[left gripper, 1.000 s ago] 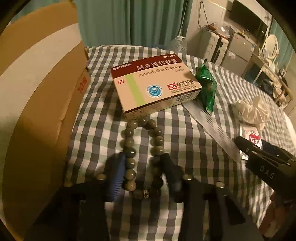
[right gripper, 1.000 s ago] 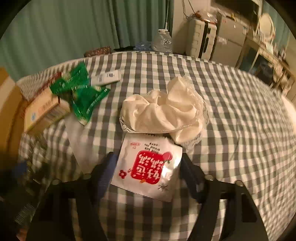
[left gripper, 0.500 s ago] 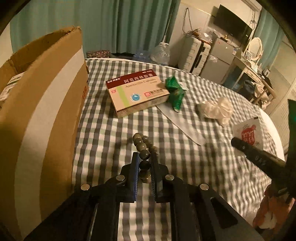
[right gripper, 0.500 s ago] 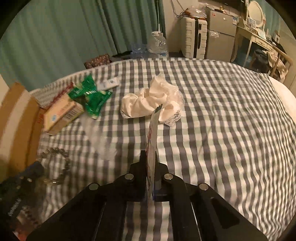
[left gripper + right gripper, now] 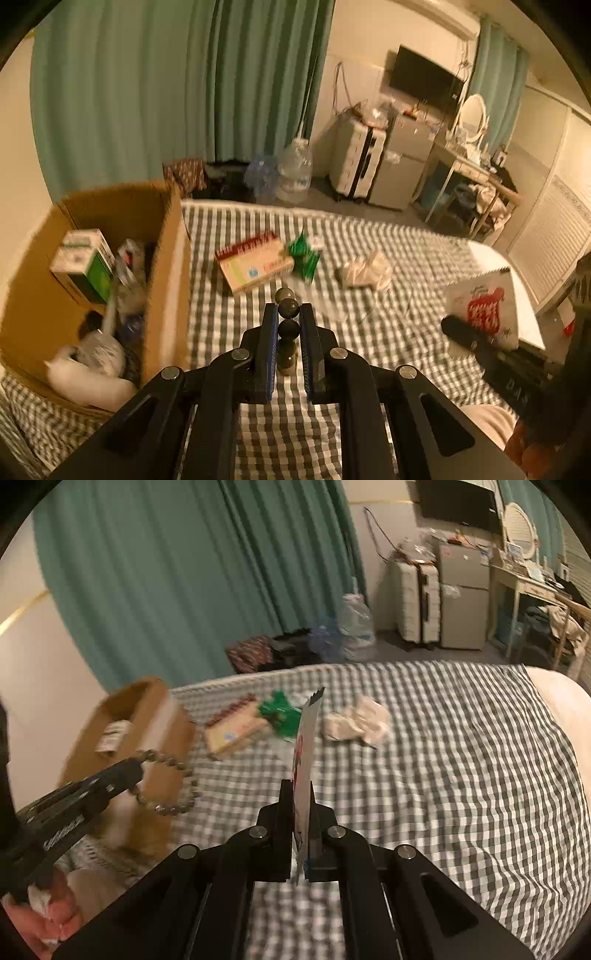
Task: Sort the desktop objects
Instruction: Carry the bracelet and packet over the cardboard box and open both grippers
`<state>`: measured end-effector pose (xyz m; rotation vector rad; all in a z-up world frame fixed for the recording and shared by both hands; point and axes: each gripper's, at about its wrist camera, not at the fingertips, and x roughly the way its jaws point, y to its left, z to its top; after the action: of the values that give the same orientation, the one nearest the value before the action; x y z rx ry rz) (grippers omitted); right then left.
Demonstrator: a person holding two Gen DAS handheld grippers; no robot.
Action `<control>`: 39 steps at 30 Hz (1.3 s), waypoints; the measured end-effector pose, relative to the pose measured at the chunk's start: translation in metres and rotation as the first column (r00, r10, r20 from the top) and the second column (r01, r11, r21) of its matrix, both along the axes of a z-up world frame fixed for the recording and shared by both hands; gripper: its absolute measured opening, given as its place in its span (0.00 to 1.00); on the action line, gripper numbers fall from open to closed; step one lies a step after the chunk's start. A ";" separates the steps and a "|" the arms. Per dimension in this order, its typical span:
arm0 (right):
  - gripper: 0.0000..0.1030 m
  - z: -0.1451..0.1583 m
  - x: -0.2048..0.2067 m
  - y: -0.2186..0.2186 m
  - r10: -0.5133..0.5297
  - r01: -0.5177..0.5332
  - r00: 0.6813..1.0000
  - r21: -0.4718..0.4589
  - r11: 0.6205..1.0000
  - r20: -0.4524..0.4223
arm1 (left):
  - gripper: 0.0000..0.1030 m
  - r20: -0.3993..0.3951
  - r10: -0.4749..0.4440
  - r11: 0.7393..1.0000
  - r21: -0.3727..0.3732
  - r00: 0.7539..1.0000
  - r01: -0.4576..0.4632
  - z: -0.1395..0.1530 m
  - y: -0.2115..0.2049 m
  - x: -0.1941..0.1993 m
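My left gripper (image 5: 288,314) is shut on a bead bracelet (image 5: 287,328) of dark green beads, held well above the checked cloth; from the right wrist view the bracelet (image 5: 173,786) hangs as a loop from the left gripper (image 5: 129,771). My right gripper (image 5: 301,790) is shut on a white sachet with red print (image 5: 304,760), which stands edge-on between the pads. In the left wrist view the sachet (image 5: 484,306) and right gripper (image 5: 454,328) appear at the right. On the cloth lie a medicine box (image 5: 255,264), a green packet (image 5: 304,256) and a crumpled white cloth (image 5: 364,271).
An open cardboard box (image 5: 162,266) stands at the left, holding a green-and-white carton (image 5: 83,264), bags and other items. The checked bedspread (image 5: 461,775) stretches wide to the right. Beyond its far edge are water bottles (image 5: 293,175), a suitcase and a small fridge.
Both grippers closed, the left on the bracelet and the right on the sachet, and both rose from the cloth with them. The cardboard box's inside has come into view.
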<state>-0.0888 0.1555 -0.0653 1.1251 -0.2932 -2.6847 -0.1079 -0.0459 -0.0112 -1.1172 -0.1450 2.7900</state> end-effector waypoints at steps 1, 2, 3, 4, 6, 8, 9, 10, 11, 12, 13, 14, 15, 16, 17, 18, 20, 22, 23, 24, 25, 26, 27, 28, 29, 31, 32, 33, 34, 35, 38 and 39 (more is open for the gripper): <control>0.04 0.005 0.001 -0.006 0.021 -0.021 1.000 -0.013 1.000 -0.005 | 0.11 -0.019 0.004 1.000 -0.002 1.000 -0.004 0.013 -0.005 0.004; 0.04 0.014 0.006 -0.011 0.047 -0.047 0.999 -0.026 0.999 -0.011 | 0.11 -0.025 0.006 1.000 -0.002 1.000 -0.006 0.020 -0.008 0.005; 0.04 0.021 0.010 -0.016 0.068 -0.068 0.998 -0.032 0.997 -0.017 | 0.11 -0.032 0.014 1.000 -0.003 0.999 -0.014 0.030 -0.013 0.006; 0.04 0.029 0.013 -0.027 0.097 -0.098 0.995 -0.031 0.995 -0.027 | 0.11 -0.042 0.024 1.000 -0.001 0.999 -0.024 0.039 -0.020 0.007; 0.04 0.042 0.016 -0.048 0.144 -0.146 0.988 -0.028 0.989 -0.048 | 0.11 -0.068 0.041 0.999 -0.001 0.997 -0.041 0.057 -0.037 0.009; 0.04 0.053 0.020 -0.075 0.212 -0.214 0.975 -0.023 0.976 -0.068 | 0.11 -0.085 0.063 0.998 -0.012 0.994 -0.064 0.071 -0.058 0.010; 0.04 0.056 0.020 -0.088 0.238 -0.240 0.968 -0.017 0.971 -0.075 | 0.11 -0.086 0.071 0.997 -0.019 0.994 -0.073 0.074 -0.066 0.010; 0.03 0.059 0.019 -0.107 0.280 -0.282 0.957 -0.012 0.959 -0.078 | 0.11 -0.086 0.084 0.996 -0.028 0.993 -0.086 0.075 -0.076 0.012; 0.03 0.060 0.020 -0.121 0.303 -0.305 0.950 -0.009 0.952 -0.079 | 0.11 -0.083 0.102 0.994 -0.039 0.991 -0.106 0.076 -0.089 0.011; 0.03 0.061 0.017 -0.138 0.334 -0.335 0.940 -0.004 0.942 -0.075 | 0.11 -0.078 0.110 0.992 -0.045 0.991 -0.114 0.076 -0.098 0.011; 0.03 0.059 0.015 -0.148 0.354 -0.355 0.933 -0.001 0.935 -0.071 | 0.11 -0.071 0.124 0.990 -0.052 0.990 -0.128 0.075 -0.109 0.011; 0.03 0.056 0.012 -0.164 0.382 -0.383 0.922 0.004 0.924 -0.064 | 0.11 -0.056 0.138 0.988 -0.060 0.989 -0.141 0.071 -0.120 0.010; 0.04 0.054 0.009 -0.176 0.404 -0.404 0.913 0.005 0.915 -0.057 | 0.11 -0.045 0.154 0.985 -0.067 0.987 -0.157 0.066 -0.131 0.008; 0.03 0.050 0.004 -0.193 0.434 -0.435 0.900 0.000 0.901 -0.040 | 0.11 -0.035 0.170 0.983 -0.070 0.985 -0.172 0.061 -0.142 0.007; 0.03 0.045 0.000 -0.204 0.452 -0.452 0.892 -0.008 0.892 -0.027 | 0.11 -0.020 0.180 0.981 -0.074 0.983 -0.181 0.055 -0.152 0.005; 0.03 0.041 -0.005 -0.215 0.469 -0.469 0.883 -0.016 0.883 -0.007 | 0.11 -0.005 0.188 0.979 -0.078 0.982 -0.188 0.050 -0.161 0.002; 0.04 0.029 -0.016 -0.238 0.508 -0.508 0.861 -0.017 0.861 0.036 | 0.11 0.020 0.203 0.976 -0.085 0.979 -0.200 0.037 -0.177 -0.004; 0.04 0.015 -0.025 -0.261 0.526 -0.529 0.847 0.019 0.849 0.071 | 0.11 0.043 0.213 0.974 -0.091 0.976 -0.209 0.026 -0.190 -0.010; 0.04 0.011 -0.029 -0.268 0.527 -0.531 0.846 0.032 0.847 0.084 | 0.11 0.057 0.219 0.973 -0.090 0.974 -0.213 0.020 -0.196 -0.013; 0.04 0.004 -0.034 -0.276 0.526 -0.533 0.844 0.041 0.845 0.107 | 0.11 0.071 0.218 0.973 -0.089 0.973 -0.212 0.014 -0.200 -0.016; 0.04 -0.002 -0.040 -0.281 0.526 -0.535 0.840 0.039 0.844 0.130 | 0.11 0.083 0.217 0.974 -0.089 0.973 -0.209 0.008 -0.204 -0.019; 0.05 -0.006 -0.045 -0.282 0.525 -0.534 0.839 0.033 0.845 0.146 | 0.13 0.088 0.216 0.974 -0.091 0.972 -0.208 0.004 -0.207 -0.021; 0.07 -0.010 -0.049 -0.284 0.521 -0.531 0.839 0.028 0.847 0.157 | 0.17 0.094 0.209 0.975 -0.097 0.973 -0.200 0.000 -0.209 -0.023; 0.15 -0.013 -0.051 -0.286 0.515 -0.525 0.841 0.024 0.851 0.165 | 0.21 0.100 0.205 0.975 -0.102 0.974 -0.195 -0.003 -0.209 -0.025; 0.32 -0.016 -0.053 -0.287 0.511 -0.522 0.842 0.026 0.852 0.170 | 0.37 0.107 0.202 0.976 -0.107 0.973 -0.191 -0.007 -0.210 -0.026; 0.64 -0.020 -0.054 -0.287 0.498 -0.513 0.848 0.044 0.858 0.179 | 0.65 0.109 0.197 0.977 -0.099 0.974 -0.187 -0.012 -0.212 -0.029; 0.68 -0.020 -0.053 -0.286 0.483 -0.497 0.859 0.056 0.866 0.170 | 0.69 0.102 0.204 0.976 -0.094 0.974 -0.194 -0.013 -0.214 -0.029; 0.68 -0.021 -0.053 -0.283 0.473 -0.486 0.867 0.056 0.872 0.158 | 0.69 0.099 0.206 0.976 -0.088 0.973 -0.198 -0.015 -0.215 -0.029; 0.68 -0.021 -0.053 -0.281 0.470 -0.482 0.869 0.050 0.875 0.156 | 0.69 0.105 0.205 0.977 -0.085 0.973 -0.196 -0.016 -0.215 -0.029; 0.68 -0.021 -0.054 -0.276 0.464 -0.474 0.872 0.035 0.880 0.155 | 0.69 0.110 0.207 0.976 -0.086 0.972 -0.198 -0.017 -0.215 -0.029; 0.68 -0.014 -0.052 -0.258 0.450 -0.452 0.884 -0.019 0.892 0.129 | 0.71 0.108 0.216 0.973 -0.111 0.970 -0.204 -0.016 -0.211 -0.025; 0.68 -0.011 -0.050 -0.253 0.449 -0.448 0.886 -0.035 0.893 0.118 | 0.74 0.102 0.214 0.972 -0.118 0.972 -0.202 -0.014 -0.207 -0.022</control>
<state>-0.1389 -0.0972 -0.0763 1.1882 -0.0481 -2.2108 -0.1294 -0.2532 -0.0247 -1.3617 -0.1331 2.9468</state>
